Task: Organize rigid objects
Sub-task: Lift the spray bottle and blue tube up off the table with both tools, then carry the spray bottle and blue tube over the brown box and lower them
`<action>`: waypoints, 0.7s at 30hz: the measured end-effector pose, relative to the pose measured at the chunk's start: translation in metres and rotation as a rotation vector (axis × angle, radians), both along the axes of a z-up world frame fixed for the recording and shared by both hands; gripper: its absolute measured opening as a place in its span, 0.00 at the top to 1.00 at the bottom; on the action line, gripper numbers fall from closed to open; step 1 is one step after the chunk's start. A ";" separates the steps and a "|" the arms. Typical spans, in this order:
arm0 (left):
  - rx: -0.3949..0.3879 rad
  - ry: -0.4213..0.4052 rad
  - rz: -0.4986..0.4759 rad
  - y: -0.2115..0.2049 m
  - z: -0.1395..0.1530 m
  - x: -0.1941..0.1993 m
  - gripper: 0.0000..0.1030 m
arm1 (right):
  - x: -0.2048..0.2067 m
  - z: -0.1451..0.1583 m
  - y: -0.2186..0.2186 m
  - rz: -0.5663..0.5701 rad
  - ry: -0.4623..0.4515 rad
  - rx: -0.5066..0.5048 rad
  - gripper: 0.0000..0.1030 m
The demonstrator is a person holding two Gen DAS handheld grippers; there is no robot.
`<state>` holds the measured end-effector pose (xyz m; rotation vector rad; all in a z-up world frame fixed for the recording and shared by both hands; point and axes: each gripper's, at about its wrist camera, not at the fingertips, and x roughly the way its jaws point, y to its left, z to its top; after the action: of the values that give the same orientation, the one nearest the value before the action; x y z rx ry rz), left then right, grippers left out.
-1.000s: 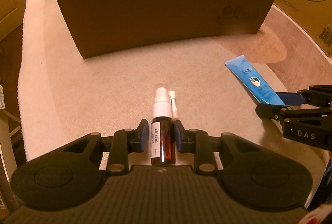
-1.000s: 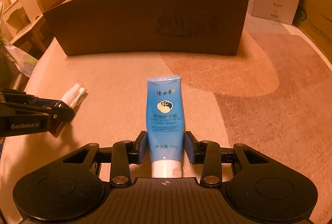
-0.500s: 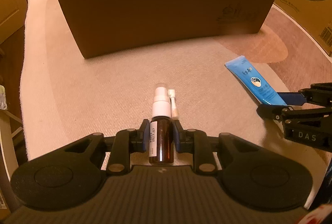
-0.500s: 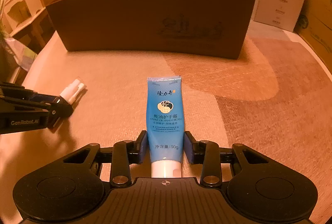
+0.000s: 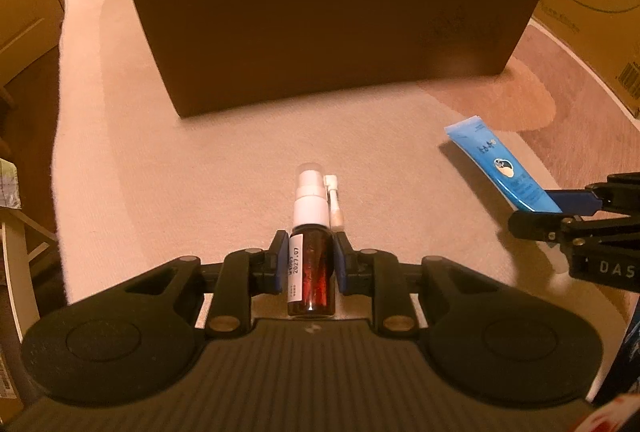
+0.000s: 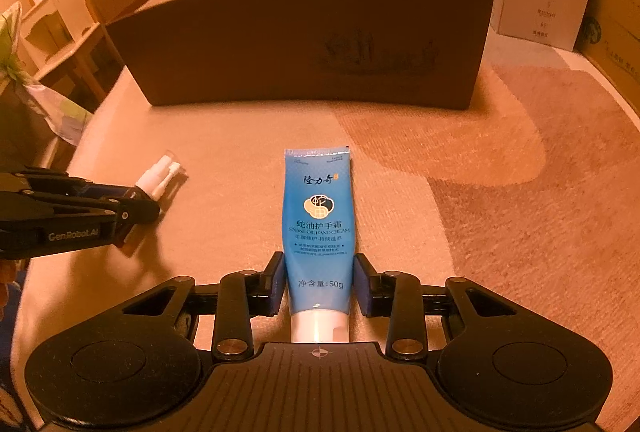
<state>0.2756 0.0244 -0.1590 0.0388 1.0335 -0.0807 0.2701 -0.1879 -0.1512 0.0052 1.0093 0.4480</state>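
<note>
Both tongs pinch low in frame — left tongs [image 5: 308, 266] on the spray bottle [image 5: 310, 264], right tongs [image 6: 319, 282] on the cream tube [image 6: 318, 228] — either could slip when lifted toward the box [image 6: 304, 43].

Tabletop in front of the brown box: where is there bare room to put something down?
Free: the cloth between the brown box and the blue hand cream tube, and the wide patch right of the tube. Also the strip left of the spray bottle. Crowded: the near edge, where the left gripper and right gripper hold them.
</note>
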 end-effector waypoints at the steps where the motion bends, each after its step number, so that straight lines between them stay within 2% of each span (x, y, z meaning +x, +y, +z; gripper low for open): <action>1: 0.001 -0.007 0.003 0.001 0.003 -0.001 0.80 | 0.000 0.002 -0.001 0.001 -0.004 0.006 0.66; 12: 0.012 -0.058 0.037 0.012 0.042 -0.012 0.80 | -0.006 0.039 -0.004 0.034 -0.061 0.051 0.66; 21: 0.010 -0.136 0.037 0.015 0.080 -0.015 0.80 | -0.005 0.071 -0.001 0.066 -0.119 0.078 0.66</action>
<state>0.2607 0.0397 -0.0791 0.0341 0.8985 -0.0385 0.2650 -0.1894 -0.0800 0.0145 0.8764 0.5416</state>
